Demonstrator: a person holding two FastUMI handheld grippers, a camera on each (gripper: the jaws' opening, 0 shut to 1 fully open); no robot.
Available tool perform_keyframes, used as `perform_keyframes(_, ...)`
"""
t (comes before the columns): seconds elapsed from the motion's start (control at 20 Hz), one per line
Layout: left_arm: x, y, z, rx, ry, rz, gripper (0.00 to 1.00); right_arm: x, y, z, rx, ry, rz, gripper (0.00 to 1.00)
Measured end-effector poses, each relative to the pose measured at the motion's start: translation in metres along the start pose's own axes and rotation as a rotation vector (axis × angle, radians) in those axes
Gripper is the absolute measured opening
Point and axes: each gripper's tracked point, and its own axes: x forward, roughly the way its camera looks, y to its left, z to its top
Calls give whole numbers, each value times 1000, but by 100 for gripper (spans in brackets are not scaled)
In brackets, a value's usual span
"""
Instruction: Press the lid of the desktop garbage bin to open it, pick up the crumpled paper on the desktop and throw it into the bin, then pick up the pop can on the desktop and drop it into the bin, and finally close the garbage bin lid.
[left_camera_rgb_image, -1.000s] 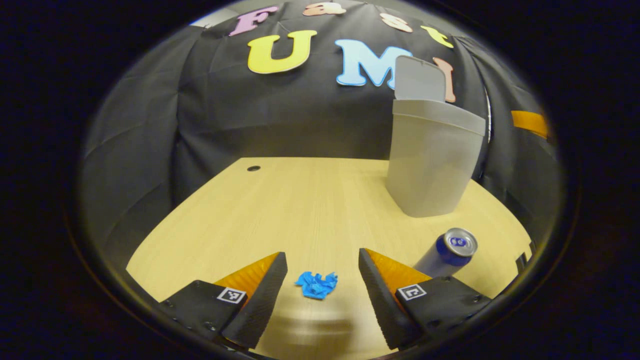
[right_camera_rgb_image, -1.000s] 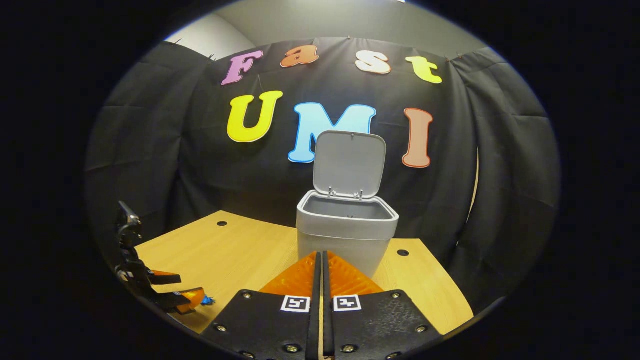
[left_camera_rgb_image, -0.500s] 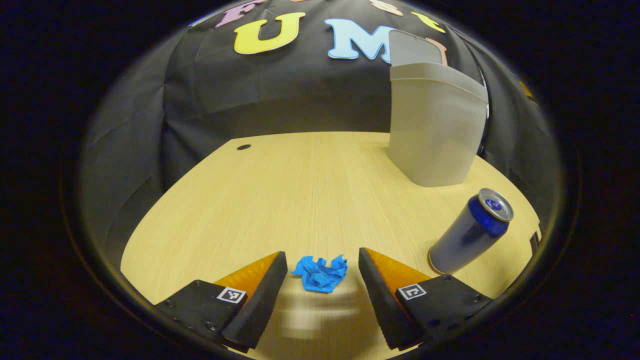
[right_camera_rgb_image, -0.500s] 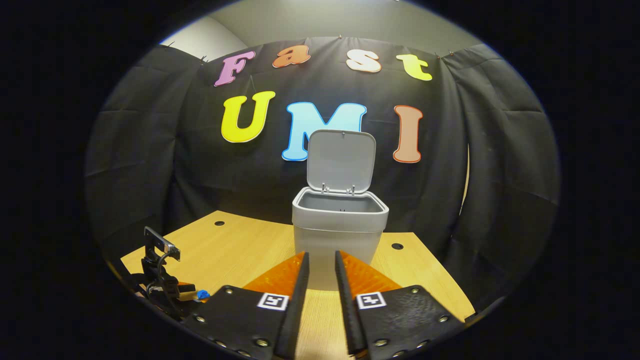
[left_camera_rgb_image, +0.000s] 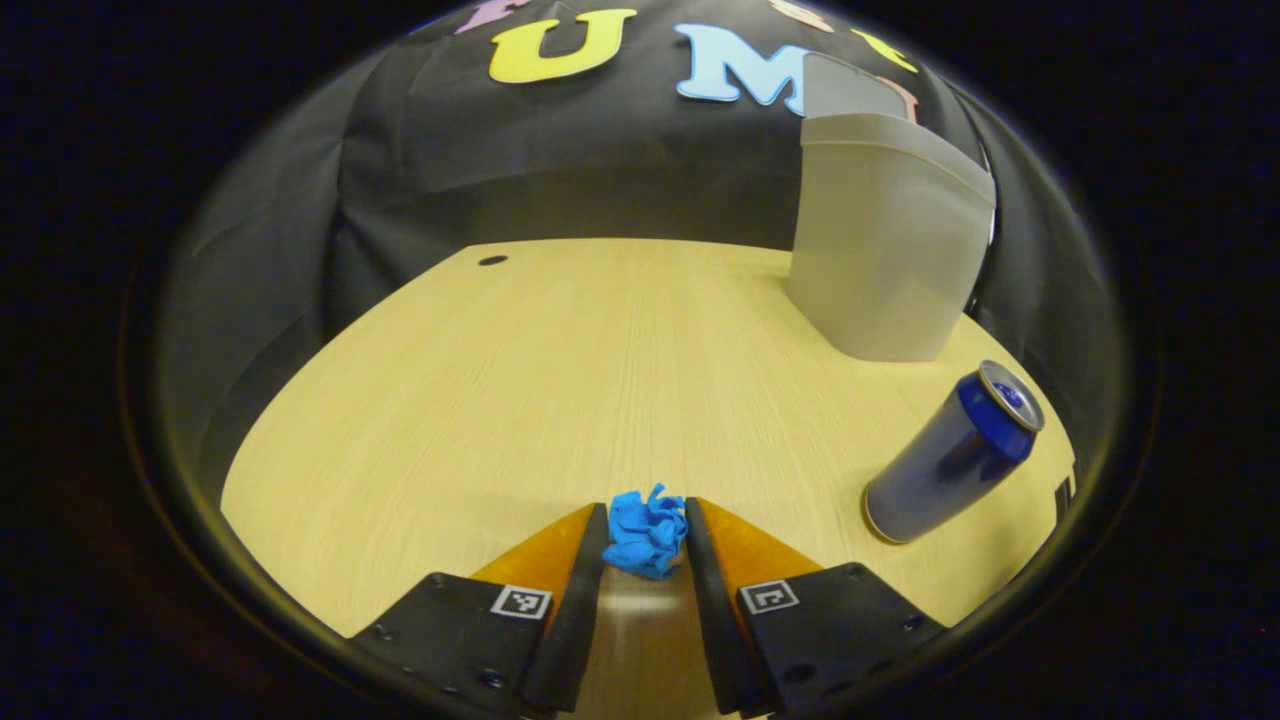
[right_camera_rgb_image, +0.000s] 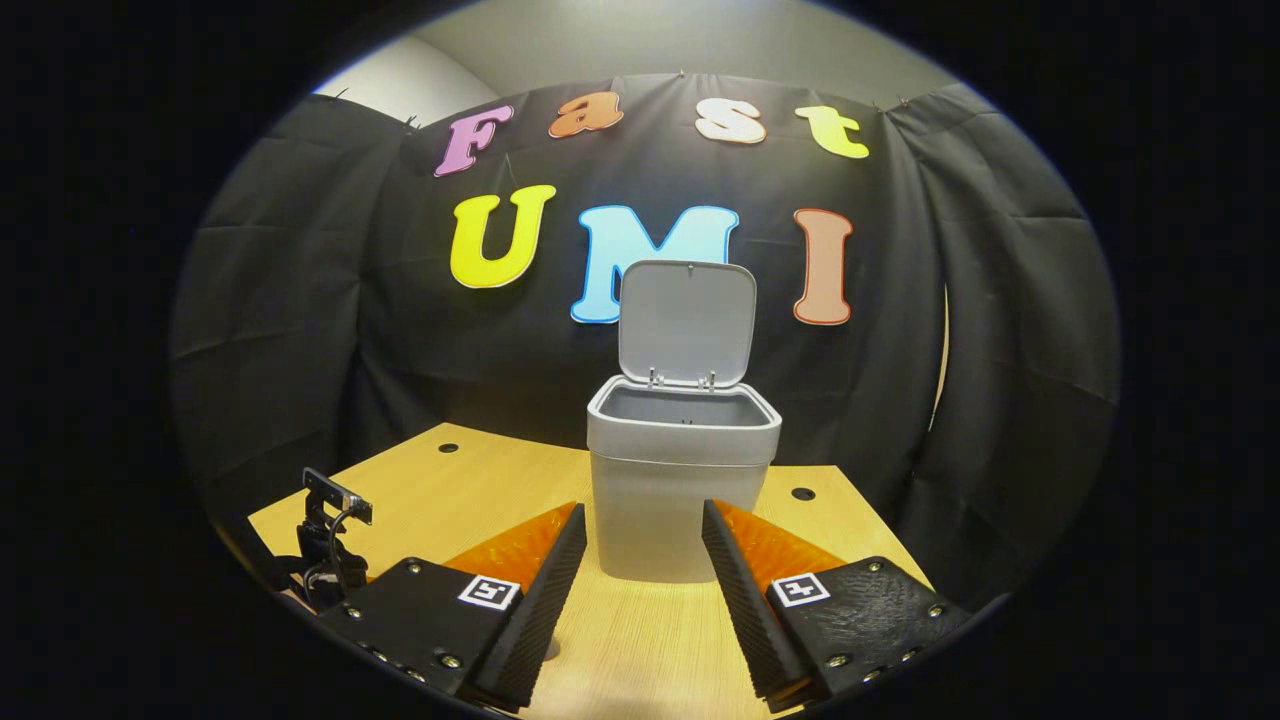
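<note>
Paper step: left gripper jaws pinched on crumpled paper at desk, right gripper jaws wide, empty; next lift to the lid-up bin.

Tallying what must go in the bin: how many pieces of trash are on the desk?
2: the crumpled paper between the left gripper fingers, and the pop can standing to its right, near the open bin.
</note>
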Motion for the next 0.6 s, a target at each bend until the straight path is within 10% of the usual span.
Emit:
perform_keyframes(0.35,-9,-5,19,6,-49,38,22,0,-13,-4,2,1,10,77)
perform_keyframes(0.6,-26,-26,60,11,-130,24,21,1,-30,-6,15,-2,0,77)
